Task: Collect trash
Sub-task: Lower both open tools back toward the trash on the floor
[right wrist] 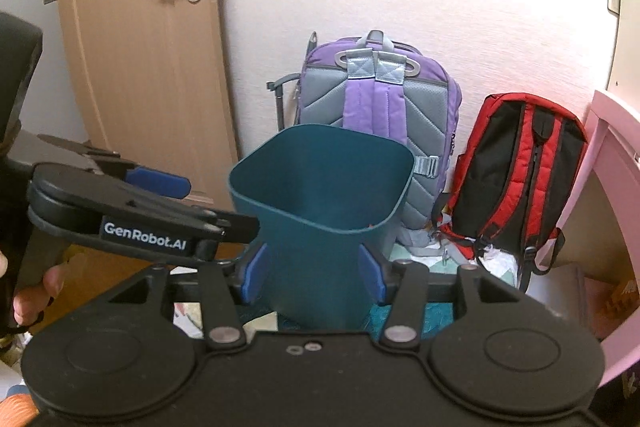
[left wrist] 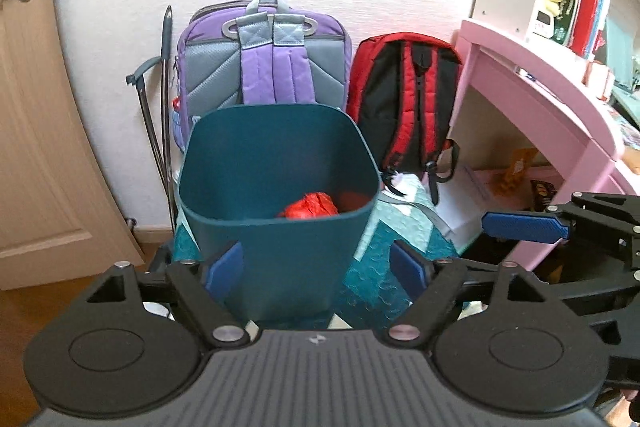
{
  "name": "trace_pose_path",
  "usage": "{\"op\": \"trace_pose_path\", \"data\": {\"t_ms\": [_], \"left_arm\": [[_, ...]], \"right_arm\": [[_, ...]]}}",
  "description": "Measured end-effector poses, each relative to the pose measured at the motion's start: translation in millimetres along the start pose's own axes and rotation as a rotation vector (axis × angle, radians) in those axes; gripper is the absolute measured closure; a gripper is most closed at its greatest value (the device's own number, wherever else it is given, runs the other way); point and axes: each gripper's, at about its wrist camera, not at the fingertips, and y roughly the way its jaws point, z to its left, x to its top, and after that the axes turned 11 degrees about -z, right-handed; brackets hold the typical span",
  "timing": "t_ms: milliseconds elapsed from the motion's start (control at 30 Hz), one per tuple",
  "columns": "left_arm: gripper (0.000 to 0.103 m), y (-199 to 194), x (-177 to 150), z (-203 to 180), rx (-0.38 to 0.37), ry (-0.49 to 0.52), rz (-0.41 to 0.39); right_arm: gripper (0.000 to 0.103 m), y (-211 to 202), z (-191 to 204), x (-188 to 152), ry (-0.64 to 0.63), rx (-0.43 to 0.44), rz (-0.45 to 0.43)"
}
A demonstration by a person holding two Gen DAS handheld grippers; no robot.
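Bin: a dark teal, square-mouthed plastic waste bin (left wrist: pixel 280 187) stands on a teal-and-mint quilted cloth (left wrist: pixel 384 239), before a purple backpack (left wrist: pixel 264 55) and a red-and-black backpack (left wrist: pixel 404 99).
Trash: one crumpled red wrapper (left wrist: pixel 310 206) lies at the bin's bottom.
Progress: at least one piece binned; whether more trash awaits cannot be told.
Left gripper (left wrist: pixel 316 269): fingers spread apart, empty.
Right gripper (right wrist: pixel 314 277): fingers spread apart, empty.
Hidden: the right wrist view barely shows the bin's contents; the floor around is cut off.
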Motion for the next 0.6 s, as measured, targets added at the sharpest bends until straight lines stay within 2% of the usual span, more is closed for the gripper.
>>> {"op": "trace_pose_path", "data": {"t_ms": [200,333,400,467,600], "left_arm": [[0.019,-22,-25,-2,-0.039,-0.018,0.014],[0.011,-29,-45,-1,-0.063,-0.012,0.023],[0.001,-29,-58,0,-0.072,-0.002,0.029],[0.001,-27,-71,3,-0.077,0.006,0.028],[0.001,-11,-107,12,-0.083,0.01,0.078]], "right_arm": [[0.052,-21,10,-20,0.001,0.029,0.006],[0.052,-26,13,-39,0.021,0.059,0.026],[0.051,-26,13,-52,0.039,0.076,0.046],[0.051,-22,12,-68,0.055,0.086,0.07],[0.051,-5,9,-106,0.08,0.09,0.131]]}}
